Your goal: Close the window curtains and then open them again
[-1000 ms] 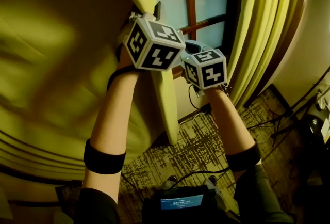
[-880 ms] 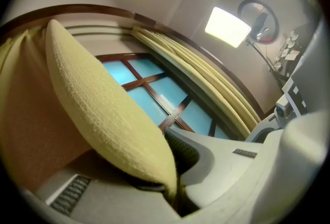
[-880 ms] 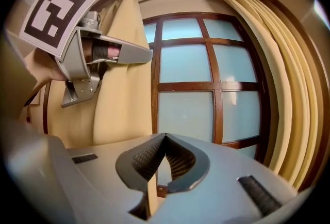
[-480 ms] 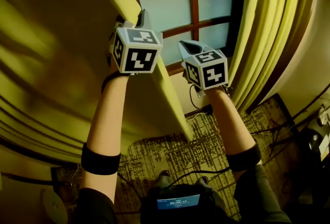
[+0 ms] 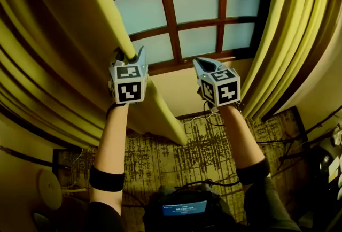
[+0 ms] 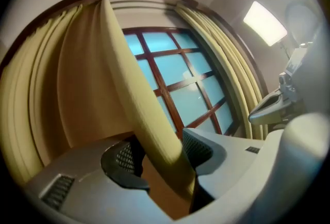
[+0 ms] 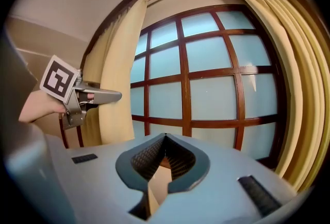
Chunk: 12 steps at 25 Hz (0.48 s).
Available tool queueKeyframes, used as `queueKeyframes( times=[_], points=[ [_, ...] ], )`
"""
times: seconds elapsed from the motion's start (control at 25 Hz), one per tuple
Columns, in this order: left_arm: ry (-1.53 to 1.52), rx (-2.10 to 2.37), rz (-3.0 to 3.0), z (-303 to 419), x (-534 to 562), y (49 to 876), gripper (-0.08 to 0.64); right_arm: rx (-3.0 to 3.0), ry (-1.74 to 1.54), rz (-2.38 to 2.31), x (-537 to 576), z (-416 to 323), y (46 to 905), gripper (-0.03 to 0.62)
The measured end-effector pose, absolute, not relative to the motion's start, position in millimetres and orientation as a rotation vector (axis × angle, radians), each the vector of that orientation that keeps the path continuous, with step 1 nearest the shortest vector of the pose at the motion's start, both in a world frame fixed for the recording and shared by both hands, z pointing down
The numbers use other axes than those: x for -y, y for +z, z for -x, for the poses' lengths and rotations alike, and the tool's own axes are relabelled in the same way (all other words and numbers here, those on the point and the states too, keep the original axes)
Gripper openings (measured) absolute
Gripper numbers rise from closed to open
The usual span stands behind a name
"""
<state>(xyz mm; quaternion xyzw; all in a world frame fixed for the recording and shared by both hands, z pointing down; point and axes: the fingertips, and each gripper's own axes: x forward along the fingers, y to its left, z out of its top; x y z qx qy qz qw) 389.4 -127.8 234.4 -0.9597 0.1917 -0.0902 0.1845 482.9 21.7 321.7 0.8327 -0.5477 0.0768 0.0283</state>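
The fingers (image 6: 197,146) of the left gripper (image 6: 154,153) have just been opening and stand apart. The leading edge of the left curtain (image 6: 129,78) runs between them. The fold lies in the gap and may brush one pad, but it is not pinched. The right gripper (image 7: 165,138) has its fingers (image 7: 147,158) closed tip to tip on nothing. In the head view it is held in front of the window's lower edge, apart from both curtains.

The window (image 5: 195,14) is bare across nearly its whole width, with panes and wooden bars showing from side to side. The right curtain (image 5: 291,38) is gathered in tight pleats along the window's right edge. The left curtain is bunched along the left edge, and only its free fold slants a little way across the lower left corner of the glass, where the left gripper is.

As the curtains lie, this is the open state that the task ends on. The pictures alone do not show whether the closing pass has been made. Fingers parted around an edge already drawn to the side looks more like a release at the end of the reopening than a fresh grasp — that is a judgement, not something seen. If so, little is left to do: lift the left gripper clear of the fold and perhaps nudge that last slanting edge off the corner panes.
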Motion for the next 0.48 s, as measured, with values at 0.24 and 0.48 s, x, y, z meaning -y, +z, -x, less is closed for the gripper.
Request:
queueKeyframes(
  times=[0.24, 0.48],
  points=[
    [-0.381, -0.489, 2.827, -310, 145, 307, 0.224, 1.654, 0.305, -2.575, -16, -432, 353, 0.006],
    [-0.479, -0.409, 2.872, -244, 172, 364, 0.222, 1.62, 0.413, -2.544, 10, -373, 403, 0.006]
  ],
)
